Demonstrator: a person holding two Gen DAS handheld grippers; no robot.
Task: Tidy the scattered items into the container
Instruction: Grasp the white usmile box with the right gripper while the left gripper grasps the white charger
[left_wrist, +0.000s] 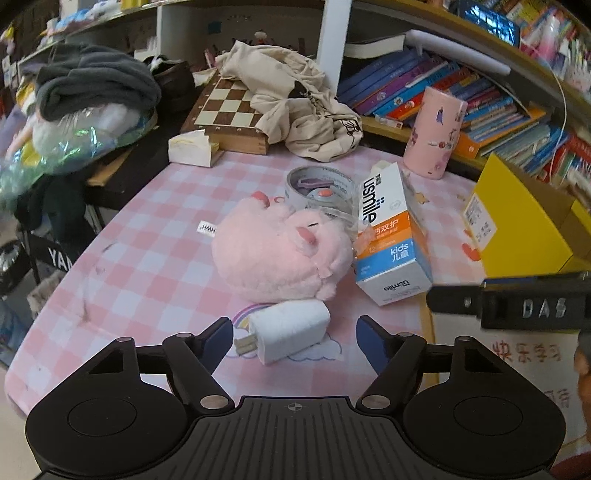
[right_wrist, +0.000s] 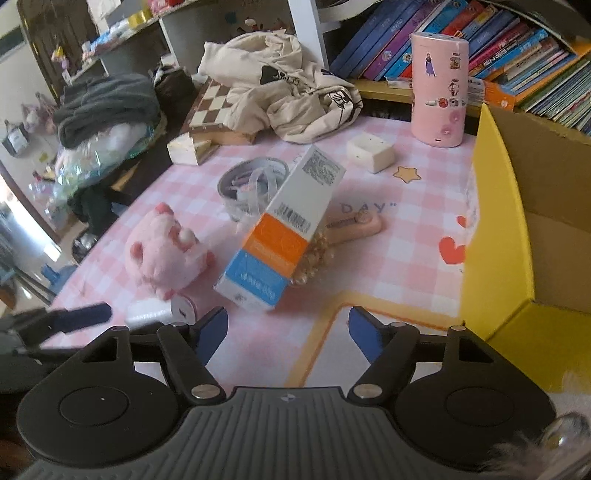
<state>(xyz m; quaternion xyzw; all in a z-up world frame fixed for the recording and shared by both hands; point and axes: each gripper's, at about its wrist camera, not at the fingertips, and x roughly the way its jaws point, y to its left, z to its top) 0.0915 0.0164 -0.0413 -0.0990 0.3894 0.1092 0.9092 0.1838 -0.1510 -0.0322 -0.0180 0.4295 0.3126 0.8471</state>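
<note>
My left gripper (left_wrist: 295, 338) is open, its fingers on either side of a white thread spool (left_wrist: 286, 332) lying on the pink checked cloth (left_wrist: 147, 266). Behind the spool lie a pink plush pig (left_wrist: 280, 247), a white, orange and blue usmile box (left_wrist: 388, 236) and a tape roll (left_wrist: 317, 186). My right gripper (right_wrist: 288, 330) is open and empty above the cloth, near the usmile box (right_wrist: 284, 232), which rests on a bead bracelet (right_wrist: 317, 254). The yellow cardboard box (right_wrist: 517, 229) stands at the right, open. The pig (right_wrist: 166, 251), spool (right_wrist: 159, 312), tape roll (right_wrist: 251, 184), pink brush (right_wrist: 358, 225) and white block (right_wrist: 371, 151) lie scattered.
A pink cylinder (right_wrist: 439, 88) stands at the back by shelves of books (right_wrist: 498, 44). A chessboard (left_wrist: 229, 110) with a beige cloth bag (left_wrist: 295, 99) on it sits behind. A tissue box (left_wrist: 192, 147) lies beside it. Grey clothes (left_wrist: 96, 85) pile at the left.
</note>
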